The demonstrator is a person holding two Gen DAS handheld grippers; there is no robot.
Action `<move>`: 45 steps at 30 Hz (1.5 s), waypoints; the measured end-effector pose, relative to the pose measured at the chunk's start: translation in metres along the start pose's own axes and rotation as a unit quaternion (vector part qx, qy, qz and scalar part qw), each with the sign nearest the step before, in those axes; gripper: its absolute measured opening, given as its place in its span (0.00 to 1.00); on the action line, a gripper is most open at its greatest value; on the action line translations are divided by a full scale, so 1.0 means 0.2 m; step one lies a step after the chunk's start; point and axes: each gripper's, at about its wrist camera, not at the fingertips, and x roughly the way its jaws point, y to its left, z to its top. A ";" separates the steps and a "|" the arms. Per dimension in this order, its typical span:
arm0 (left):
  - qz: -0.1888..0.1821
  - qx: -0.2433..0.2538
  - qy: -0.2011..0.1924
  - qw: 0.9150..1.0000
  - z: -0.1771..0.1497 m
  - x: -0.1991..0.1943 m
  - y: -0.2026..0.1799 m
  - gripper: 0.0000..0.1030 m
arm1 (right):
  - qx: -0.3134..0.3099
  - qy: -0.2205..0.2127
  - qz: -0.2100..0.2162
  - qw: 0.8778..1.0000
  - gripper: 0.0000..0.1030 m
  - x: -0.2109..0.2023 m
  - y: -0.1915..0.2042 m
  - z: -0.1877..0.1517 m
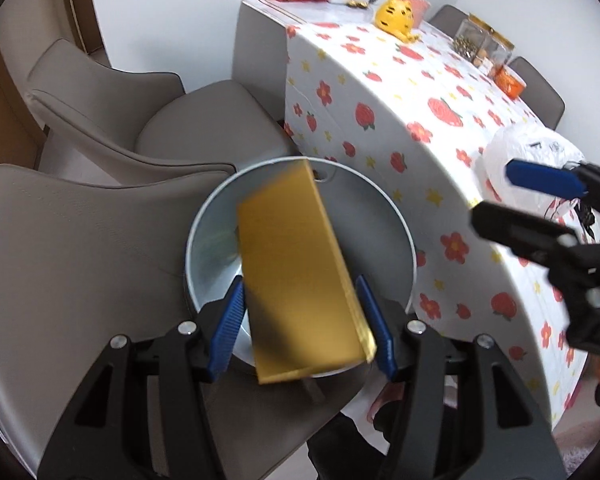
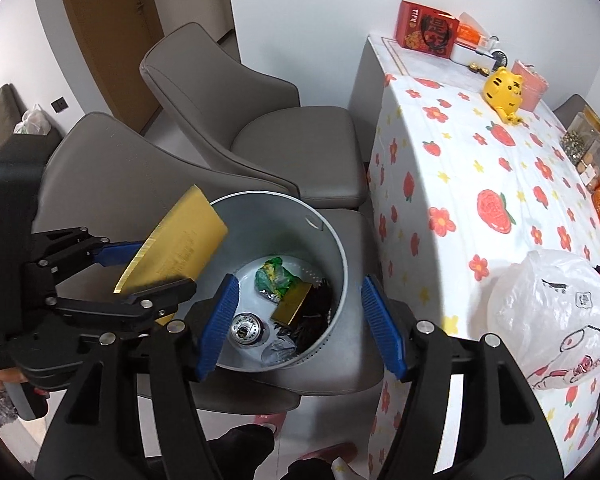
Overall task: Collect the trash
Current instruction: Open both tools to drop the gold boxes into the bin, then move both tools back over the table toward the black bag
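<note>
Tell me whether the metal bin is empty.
Not empty. The metal bin holds a green wrapper, a gold box and other scraps.

Dining corner, white walls, grey seating.
White walls are seen throughout; a brown wooden door is set at the left, with a dark wall switch beside it. Two grey upholstered chairs are placed beside the desk, which is covered by a white cloth printed with red flowers and strawberries. Further grey chairs are glimpsed behind the desk. Lighting is even.
</note>
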 end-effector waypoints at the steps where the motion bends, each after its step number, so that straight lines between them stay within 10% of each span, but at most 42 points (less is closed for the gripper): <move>1: 0.000 0.001 0.002 1.000 0.01 0.01 -0.01 0.58 | 0.003 -0.002 -0.002 1.000 0.60 -0.01 -0.01 -0.01; 24: -0.030 0.094 -0.012 0.995 0.05 -0.01 -0.44 0.70 | 0.101 -0.033 -0.050 0.993 0.60 -0.28 -0.32 -0.29; 45: -0.107 0.221 -0.014 0.969 0.01 0.09 -1.91 0.70 | 0.246 -0.033 -0.173 0.953 0.60 -0.80 -1.42 -1.11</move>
